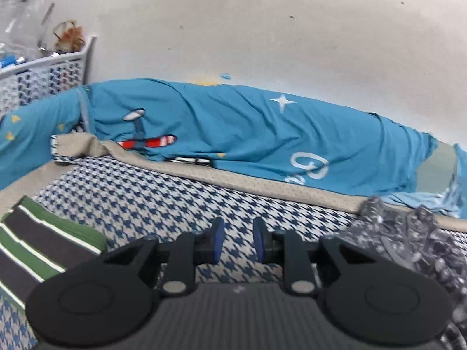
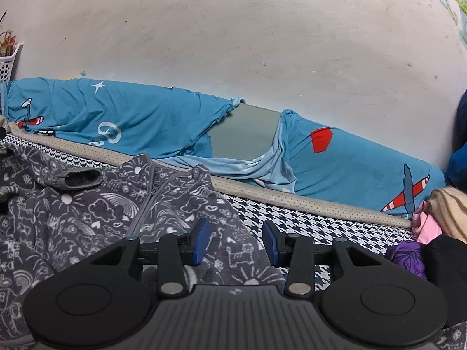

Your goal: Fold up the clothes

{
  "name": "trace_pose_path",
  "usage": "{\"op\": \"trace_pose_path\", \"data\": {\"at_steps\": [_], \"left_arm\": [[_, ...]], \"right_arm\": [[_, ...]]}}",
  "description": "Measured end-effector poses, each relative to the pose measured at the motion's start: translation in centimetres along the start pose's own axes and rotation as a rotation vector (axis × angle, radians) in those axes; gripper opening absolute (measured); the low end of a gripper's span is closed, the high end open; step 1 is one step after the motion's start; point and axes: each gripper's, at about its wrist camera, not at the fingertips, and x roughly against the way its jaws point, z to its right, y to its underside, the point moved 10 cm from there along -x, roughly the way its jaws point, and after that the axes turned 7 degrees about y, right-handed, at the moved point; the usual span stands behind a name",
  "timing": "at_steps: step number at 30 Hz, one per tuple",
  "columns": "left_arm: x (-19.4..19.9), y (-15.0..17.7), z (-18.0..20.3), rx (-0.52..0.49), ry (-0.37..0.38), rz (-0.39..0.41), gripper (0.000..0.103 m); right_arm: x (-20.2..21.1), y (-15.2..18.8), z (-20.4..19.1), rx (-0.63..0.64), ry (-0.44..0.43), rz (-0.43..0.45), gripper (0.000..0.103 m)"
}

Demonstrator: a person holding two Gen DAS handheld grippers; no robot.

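The grey patterned jacket (image 2: 96,213) lies rumpled, zip up, on the checked bedspread (image 1: 163,192) near its far edge. Both grippers hang empty: the left gripper (image 1: 238,240) with a narrow gap, the right gripper (image 2: 237,243) wider, over the hem. Flatten the jacket first, then pinch matching corners.

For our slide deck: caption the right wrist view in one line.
Open right gripper poised over grey patterned fleece jacket spread on houndstooth bedcover.

Both cameras sit low over the bed (image 1: 163,192), looking at the wall (image 2: 233,43). Both see the blue sheet (image 1: 233,125) and grey fleece (image 2: 73,210).
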Motion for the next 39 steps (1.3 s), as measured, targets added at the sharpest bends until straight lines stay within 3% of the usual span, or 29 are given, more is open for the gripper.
{"op": "trace_pose_path", "data": {"at_steps": [6, 10, 13, 17, 26, 35, 39], "left_arm": [[0.4, 1.0, 2.9, -0.088, 0.132, -0.048, 0.032], [0.4, 1.0, 5.1, -0.173, 0.168, -0.038, 0.057], [0.1, 1.0, 6.1, -0.225, 0.168, -0.037, 0.060], [-0.4, 0.9, 7.7, -0.289, 0.178, -0.026, 0.080], [-3.1, 2.4, 12.2, -0.467, 0.183, -0.099, 0.082], [-3.6, 4.3, 15.8, -0.566, 0.264, -0.131, 0.088], [-4.4, 4.6, 16.1, -0.603, 0.205, -0.122, 0.088]], "right_arm": [[-0.2, 0.1, -0.8, 0.016, -0.015, -0.004, 0.039], [-0.1, 0.1, -1.3, 0.039, -0.020, 0.000, 0.039], [-0.1, 0.1, -1.4, 0.043, -0.021, 0.000, 0.039], [-0.1, 0.1, -1.5, 0.045, -0.024, 0.000, 0.039], [0.1, 0.1, -2.0, 0.059, -0.042, 0.003, 0.039], [-0.2, 0.0, -1.5, 0.049, -0.050, -0.004, 0.039], [-0.4, 0.0, -1.2, 0.039, -0.051, -0.009, 0.039]]}}
